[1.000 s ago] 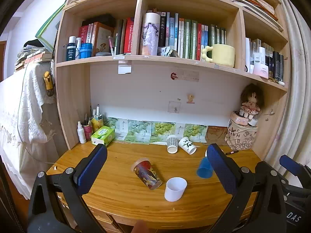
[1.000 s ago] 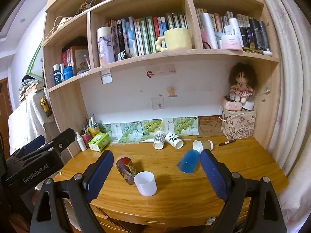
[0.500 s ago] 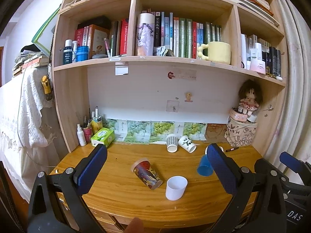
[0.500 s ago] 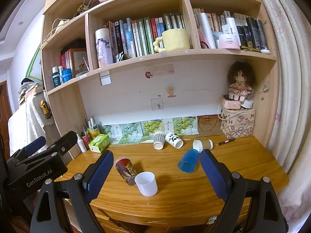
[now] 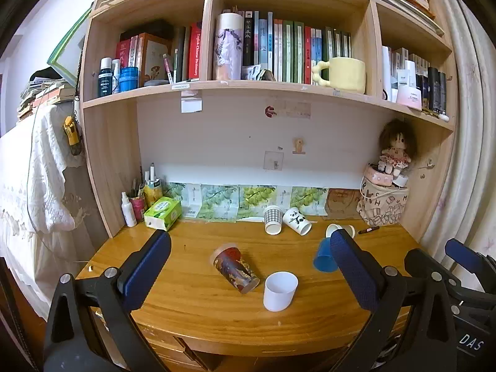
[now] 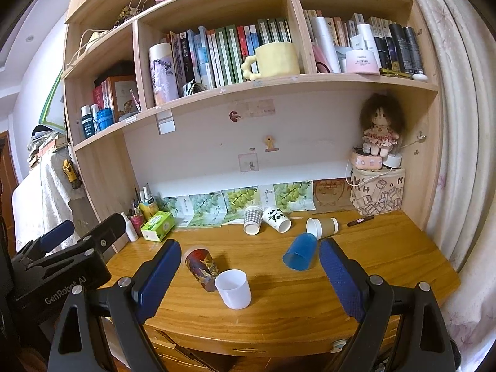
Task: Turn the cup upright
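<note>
Several cups lie on their sides on the wooden desk [image 5: 192, 303]: a red patterned cup [image 5: 235, 269] [image 6: 201, 267], a blue cup [image 5: 323, 257] [image 6: 300, 252], a checked cup [image 5: 272, 223] [image 6: 251, 223], a panda cup [image 5: 297, 220] [image 6: 276, 219] and a brown cup [image 6: 321, 227]. A white cup [image 5: 280, 290] [image 6: 233, 288] stands upright beside the red one. My left gripper [image 5: 248, 272] is open and empty, held back from the desk's front edge. My right gripper [image 6: 248, 276] is also open and empty, equally far back.
A green tissue box [image 5: 162, 212], a spray bottle [image 5: 127, 210] and a pen holder [image 5: 138, 206] stand at the back left. A printed bag [image 5: 382, 205] with a doll on top stands at the back right; a pen [image 5: 369, 230] lies beside it. Shelves of books hang above.
Both grippers have shifted only slightly; the view has drifted a little upward. No cup has moved.
</note>
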A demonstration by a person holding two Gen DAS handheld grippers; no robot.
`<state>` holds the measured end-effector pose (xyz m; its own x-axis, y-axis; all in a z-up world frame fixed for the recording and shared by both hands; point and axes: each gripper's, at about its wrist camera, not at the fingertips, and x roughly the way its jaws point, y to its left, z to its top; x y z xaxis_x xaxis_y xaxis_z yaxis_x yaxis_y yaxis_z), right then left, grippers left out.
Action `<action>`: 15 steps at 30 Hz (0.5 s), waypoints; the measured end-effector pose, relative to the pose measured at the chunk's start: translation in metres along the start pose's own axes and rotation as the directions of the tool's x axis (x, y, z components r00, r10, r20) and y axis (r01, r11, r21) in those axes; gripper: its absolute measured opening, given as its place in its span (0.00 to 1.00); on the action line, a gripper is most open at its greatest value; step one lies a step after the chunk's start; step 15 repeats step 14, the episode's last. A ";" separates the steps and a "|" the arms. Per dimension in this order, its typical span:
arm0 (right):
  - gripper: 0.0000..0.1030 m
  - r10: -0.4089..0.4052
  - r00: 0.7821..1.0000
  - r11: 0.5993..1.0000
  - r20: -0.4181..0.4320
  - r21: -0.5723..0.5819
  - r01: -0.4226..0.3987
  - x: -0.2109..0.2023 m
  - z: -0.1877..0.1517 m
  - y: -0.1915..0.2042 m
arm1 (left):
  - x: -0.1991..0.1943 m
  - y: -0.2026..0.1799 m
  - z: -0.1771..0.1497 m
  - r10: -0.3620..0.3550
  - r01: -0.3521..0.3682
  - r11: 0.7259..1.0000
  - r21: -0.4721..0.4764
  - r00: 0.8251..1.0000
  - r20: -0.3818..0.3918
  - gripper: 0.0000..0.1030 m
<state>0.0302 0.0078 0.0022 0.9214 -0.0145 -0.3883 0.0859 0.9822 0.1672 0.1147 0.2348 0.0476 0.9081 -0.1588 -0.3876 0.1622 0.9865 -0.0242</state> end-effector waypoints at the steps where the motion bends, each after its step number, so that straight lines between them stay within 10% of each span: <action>1: 0.89 0.002 1.000 1.000 -0.004 0.002 -0.002 0.000 -0.001 0.000 | 0.000 0.000 0.000 -0.002 0.002 1.000 0.000 1.000 -0.003 1.00; 15: 0.89 0.000 1.000 1.000 -0.022 0.008 0.000 0.001 -0.002 0.000 | 0.000 -0.001 -0.001 -0.006 0.006 1.000 0.002 1.000 -0.023 1.00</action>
